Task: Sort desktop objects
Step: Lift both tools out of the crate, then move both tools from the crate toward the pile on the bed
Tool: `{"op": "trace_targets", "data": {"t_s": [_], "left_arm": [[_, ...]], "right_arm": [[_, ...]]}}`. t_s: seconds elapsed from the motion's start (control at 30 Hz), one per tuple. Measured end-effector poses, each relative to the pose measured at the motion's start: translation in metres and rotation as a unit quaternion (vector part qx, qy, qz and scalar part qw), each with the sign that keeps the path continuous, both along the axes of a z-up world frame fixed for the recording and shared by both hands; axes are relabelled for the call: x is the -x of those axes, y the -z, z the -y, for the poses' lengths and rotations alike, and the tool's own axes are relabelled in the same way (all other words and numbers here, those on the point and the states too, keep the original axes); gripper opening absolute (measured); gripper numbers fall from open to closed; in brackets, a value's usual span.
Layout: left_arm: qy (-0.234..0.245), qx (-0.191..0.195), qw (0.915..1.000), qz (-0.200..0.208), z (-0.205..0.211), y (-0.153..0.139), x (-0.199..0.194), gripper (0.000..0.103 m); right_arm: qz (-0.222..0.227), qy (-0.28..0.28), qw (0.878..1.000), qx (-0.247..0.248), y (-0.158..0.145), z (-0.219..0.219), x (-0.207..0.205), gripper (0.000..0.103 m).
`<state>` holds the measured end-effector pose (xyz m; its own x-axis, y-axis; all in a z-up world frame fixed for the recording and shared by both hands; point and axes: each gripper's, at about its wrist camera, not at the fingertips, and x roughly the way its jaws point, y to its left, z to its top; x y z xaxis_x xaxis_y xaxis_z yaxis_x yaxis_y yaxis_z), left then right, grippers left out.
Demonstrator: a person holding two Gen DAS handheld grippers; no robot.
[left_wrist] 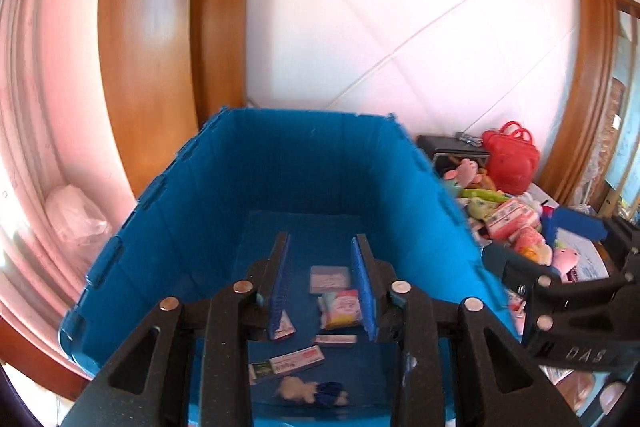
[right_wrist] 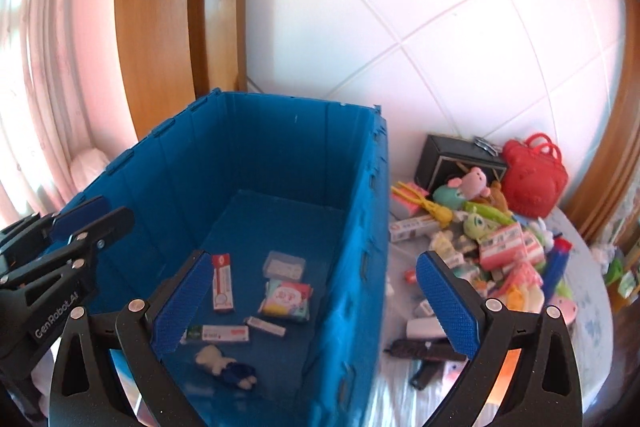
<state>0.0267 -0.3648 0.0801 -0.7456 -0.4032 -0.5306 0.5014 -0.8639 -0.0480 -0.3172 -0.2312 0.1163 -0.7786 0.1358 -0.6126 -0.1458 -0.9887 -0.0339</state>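
Observation:
A blue plastic crate (left_wrist: 304, 163) (right_wrist: 360, 227) stands on the table. On its floor lie several small items: a tissue pack (right_wrist: 286, 297), a clear card box (right_wrist: 284, 264), flat boxes (right_wrist: 221, 281) and a small plush toy (right_wrist: 226, 365). My left gripper (left_wrist: 323, 283) is open and empty above the crate's inside. My right gripper (right_wrist: 316, 303) is open wide and empty, straddling the crate's right wall. A pile of toys and packets (right_wrist: 492, 243) (left_wrist: 516, 223) lies on the table to the right of the crate.
A red toy bag (right_wrist: 534, 179) and a black box (right_wrist: 456, 157) stand at the back right against the tiled wall. A black toy gun (right_wrist: 424, 357) lies near the right gripper. A wooden frame (right_wrist: 176, 27) rises behind the crate.

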Motion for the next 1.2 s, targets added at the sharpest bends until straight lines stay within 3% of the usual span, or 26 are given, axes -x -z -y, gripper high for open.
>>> {"op": "trace_targets", "data": {"t_s": [0.07,0.13,0.2,0.23,0.37,0.6,0.73,0.93,1.1,1.2], "left_arm": [[0.003,0.013,0.9996,-0.025,-0.021,-0.004,-0.006,0.033],[0.008,0.026,0.9981,-0.055,-0.045,-0.01,-0.013,0.042],[0.01,0.047,0.9957,-0.079,-0.072,-0.015,-0.016,0.083],[0.007,0.058,0.9943,-0.089,-0.086,-0.016,-0.017,0.088],[0.006,0.082,0.9911,-0.105,-0.148,-0.02,-0.007,0.09],[0.004,0.038,0.9949,-0.093,-0.222,0.003,0.04,0.09],[-0.006,0.014,0.9987,-0.049,-0.258,0.032,0.071,0.09],[0.002,0.008,0.9999,0.012,-0.289,0.072,0.102,0.09],[0.02,0.005,0.9978,0.063,-0.296,0.112,0.126,0.09],[0.03,-0.013,0.9952,0.092,-0.294,0.141,0.14,0.09]], "right_arm": [[-0.011,0.009,1.0,0.007,0.001,-0.013,-0.017,0.103],[-0.03,0.019,0.999,0.02,0.0,-0.033,-0.039,0.103],[-0.043,0.029,0.998,0.026,0.0,-0.051,-0.057,0.103],[-0.049,0.037,0.998,0.027,0.0,-0.065,-0.068,0.103],[-0.055,0.051,0.997,0.036,0.003,-0.116,-0.104,0.103],[-0.048,0.076,0.995,0.039,0.021,-0.22,-0.173,0.103],[-0.03,0.094,0.994,0.044,0.045,-0.277,-0.205,0.103],[-0.006,0.132,0.988,0.083,0.087,-0.348,-0.237,0.103],[0.008,0.153,0.985,0.081,0.119,-0.379,-0.248,0.103],[0.041,0.146,0.986,0.071,0.144,-0.381,-0.239,0.103]]}}
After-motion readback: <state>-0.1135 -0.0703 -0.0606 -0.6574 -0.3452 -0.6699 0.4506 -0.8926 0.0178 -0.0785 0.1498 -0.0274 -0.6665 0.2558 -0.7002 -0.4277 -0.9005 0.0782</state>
